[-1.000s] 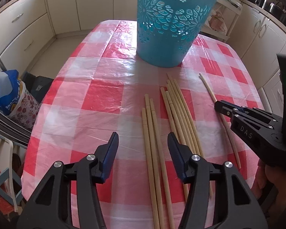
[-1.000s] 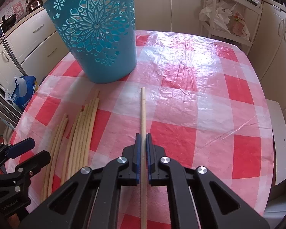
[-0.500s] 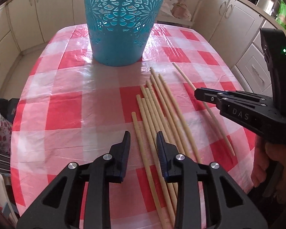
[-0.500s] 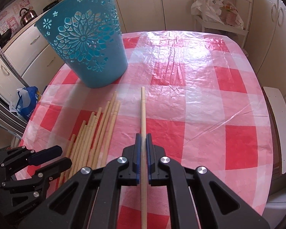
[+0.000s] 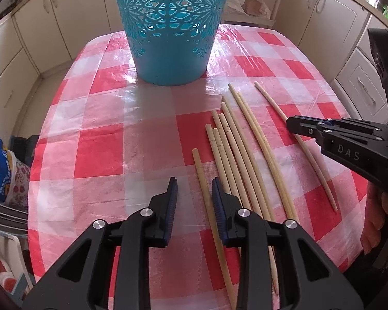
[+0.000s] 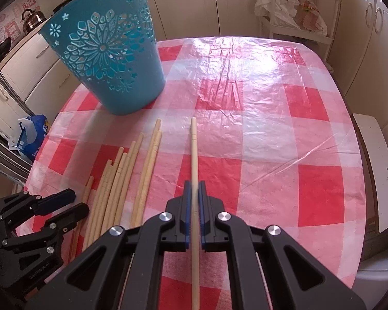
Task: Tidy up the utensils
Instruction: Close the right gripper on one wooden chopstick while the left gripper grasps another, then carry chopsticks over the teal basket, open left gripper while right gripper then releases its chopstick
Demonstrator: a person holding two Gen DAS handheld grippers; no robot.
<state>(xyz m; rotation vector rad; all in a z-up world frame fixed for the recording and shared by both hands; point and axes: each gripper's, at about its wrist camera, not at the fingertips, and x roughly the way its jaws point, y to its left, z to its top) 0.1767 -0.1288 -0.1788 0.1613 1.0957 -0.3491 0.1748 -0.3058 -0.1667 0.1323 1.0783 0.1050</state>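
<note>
The right gripper (image 6: 193, 193) is gripping one chopstick (image 6: 194, 149) between its closed jaws; the stick is pointing forward over the checked tablecloth (image 6: 271, 118), and its front end is lying well apart from the blue basket (image 6: 108, 59).

The left gripper (image 5: 194, 193) is standing over the leftmost chopstick (image 5: 200, 170) of the loose group. Its jaws have just been closing, and the stick is now lying between them, close to the right finger (image 5: 218, 206). A gap is still showing on the left side, so the pads are not pressing on it.

The other chopsticks (image 5: 235, 139) are lying side by side on the tablecloth, just to the right of that stick, between the two grippers. The basket is standing upright on the table, beyond the sticks.
</note>
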